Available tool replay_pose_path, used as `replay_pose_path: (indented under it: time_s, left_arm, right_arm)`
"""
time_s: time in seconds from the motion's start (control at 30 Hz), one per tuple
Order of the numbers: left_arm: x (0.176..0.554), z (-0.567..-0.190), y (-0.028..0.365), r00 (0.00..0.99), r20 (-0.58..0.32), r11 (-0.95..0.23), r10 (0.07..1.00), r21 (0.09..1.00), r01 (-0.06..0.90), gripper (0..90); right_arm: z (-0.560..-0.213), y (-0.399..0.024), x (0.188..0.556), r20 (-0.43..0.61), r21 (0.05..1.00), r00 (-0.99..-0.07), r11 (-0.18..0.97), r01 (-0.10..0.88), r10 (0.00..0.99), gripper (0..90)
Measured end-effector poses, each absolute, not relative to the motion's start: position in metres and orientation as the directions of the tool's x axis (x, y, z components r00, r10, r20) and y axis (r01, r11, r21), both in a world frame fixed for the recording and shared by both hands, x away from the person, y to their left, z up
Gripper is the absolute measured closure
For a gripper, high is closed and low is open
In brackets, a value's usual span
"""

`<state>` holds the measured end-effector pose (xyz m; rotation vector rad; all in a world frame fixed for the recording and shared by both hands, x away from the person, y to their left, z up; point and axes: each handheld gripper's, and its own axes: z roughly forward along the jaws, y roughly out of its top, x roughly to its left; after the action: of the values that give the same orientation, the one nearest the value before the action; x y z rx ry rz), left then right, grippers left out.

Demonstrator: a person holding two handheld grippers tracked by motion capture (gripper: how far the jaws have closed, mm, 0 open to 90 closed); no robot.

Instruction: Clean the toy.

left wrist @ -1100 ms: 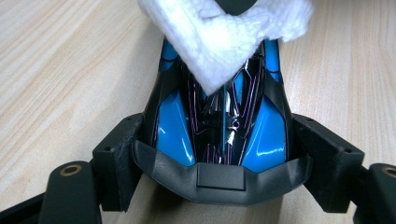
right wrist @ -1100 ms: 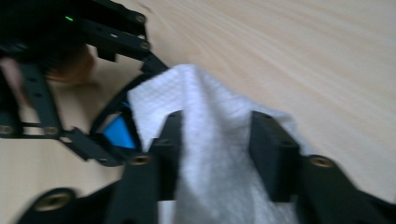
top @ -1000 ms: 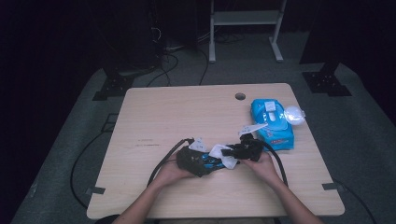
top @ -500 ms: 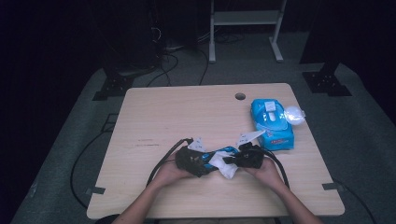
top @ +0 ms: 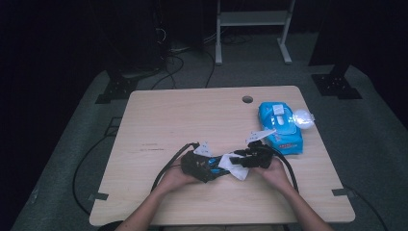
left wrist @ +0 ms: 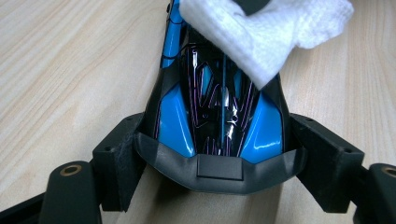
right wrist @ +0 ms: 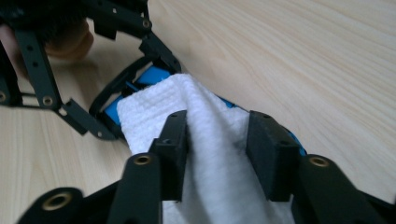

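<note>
My left gripper [left wrist: 212, 154] clamps a blue-and-black toy car [left wrist: 219, 112] steady on the tabletop [top: 192, 115]. My right gripper [right wrist: 217, 135], whose fingers have just been opening, loosely straddles a white wipe [right wrist: 205, 140] draped over it for cleaning.

Left hand-held gripper [top: 210, 165] clamped; right hand-held gripper [top: 240, 160] seemingly part-open, just widening.

You are seeing a blue wipes pack [top: 280, 126] lying near the bench's [top: 183, 115] right edge, a round white lid [top: 303, 118] resting just beside it, touching.
</note>
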<state>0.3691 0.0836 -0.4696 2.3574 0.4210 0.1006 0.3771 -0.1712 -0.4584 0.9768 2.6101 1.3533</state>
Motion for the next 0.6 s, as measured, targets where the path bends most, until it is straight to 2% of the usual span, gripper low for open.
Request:
replay_pose_path:
  time_s: [0.07, 0.2, 0.37, 0.5, 0.6]
  left_arm:
    - [0.369, -0.47, 0.084, 0.944, -0.051, -0.682, 0.327, 0.679, 0.273, 23.8]
    - [0.368, -0.469, 0.084, 0.942, -0.047, -0.682, 0.332, 0.678, 0.274, 23.8]
    - [0.368, -0.469, 0.084, 0.943, -0.045, -0.684, 0.331, 0.676, 0.272, 23.9]
    - [0.368, -0.469, 0.083, 0.943, -0.041, -0.685, 0.33, 0.677, 0.27, 23.9]
    - [0.368, -0.47, 0.084, 0.942, -0.046, -0.681, 0.333, 0.679, 0.274, 23.9]
  right_arm:
    - [-0.458, -0.173, 0.379, 0.263, 0.745, -0.802, 0.414, 0.522, 0.537, 73.1]
    - [-0.46, -0.187, 0.379, 0.216, 0.734, -0.787, 0.436, 0.521, 0.578, 83.1]
    - [-0.46, -0.199, 0.37, 0.166, 0.722, -0.784, 0.468, 0.51, 0.598, 84.2]
    - [-0.457, -0.183, 0.363, 0.184, 0.735, -0.822, 0.48, 0.48, 0.539, 84.3]
    - [-0.455, -0.171, 0.36, 0.138, 0.736, -0.842, 0.515, 0.44, 0.522, 84.3]
